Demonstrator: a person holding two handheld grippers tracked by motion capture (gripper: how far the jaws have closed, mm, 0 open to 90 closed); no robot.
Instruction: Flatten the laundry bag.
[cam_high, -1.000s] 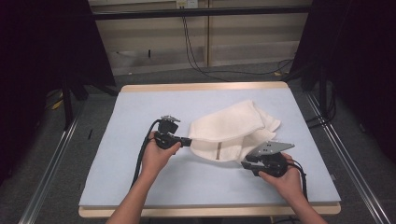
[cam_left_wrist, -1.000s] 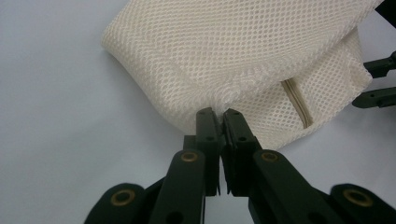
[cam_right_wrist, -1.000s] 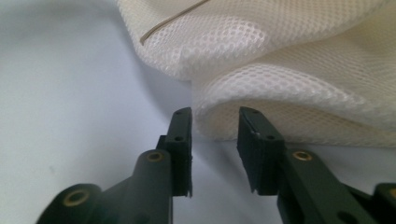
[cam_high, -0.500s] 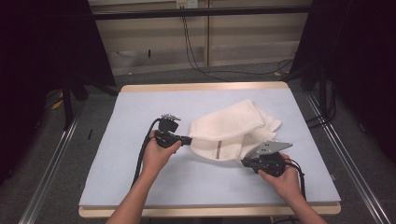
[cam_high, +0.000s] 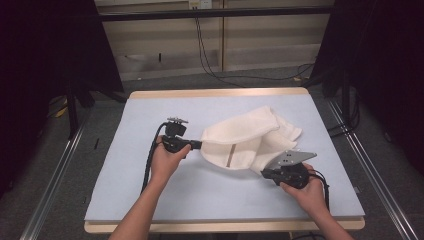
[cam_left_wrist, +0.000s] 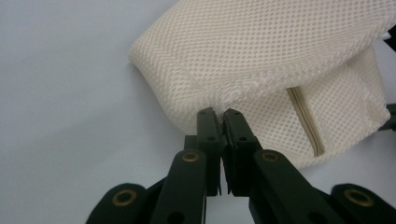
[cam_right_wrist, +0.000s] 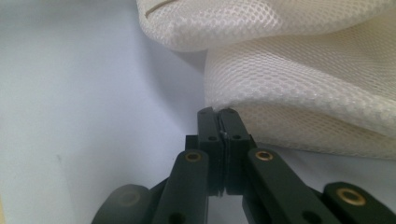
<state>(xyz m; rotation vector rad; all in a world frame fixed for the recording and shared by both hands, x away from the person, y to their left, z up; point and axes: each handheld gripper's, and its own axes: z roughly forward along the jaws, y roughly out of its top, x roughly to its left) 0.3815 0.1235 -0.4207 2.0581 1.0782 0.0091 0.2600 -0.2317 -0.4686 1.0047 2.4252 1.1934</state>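
Little is seen to have shifted in the past second: the right claw (cam_high: 264, 173) has been eased slightly along the near edge of the cream mesh bag (cam_high: 250, 137). The bag is spread on the pale blue counter (cam_high: 150, 107), right of centre. Its left corner is pinched by the left claw (cam_high: 199, 145), jaws closed on mesh; the right claw's jaws are likewise pressed together on the bag's edge.

One cream mesh bag (cam_high: 248, 139) is counted on one pale blue surface (cam_high: 150, 205). Two grippers are counted: left gripper (cam_high: 198, 145) and right gripper (cam_high: 264, 173). Two hands are noted.
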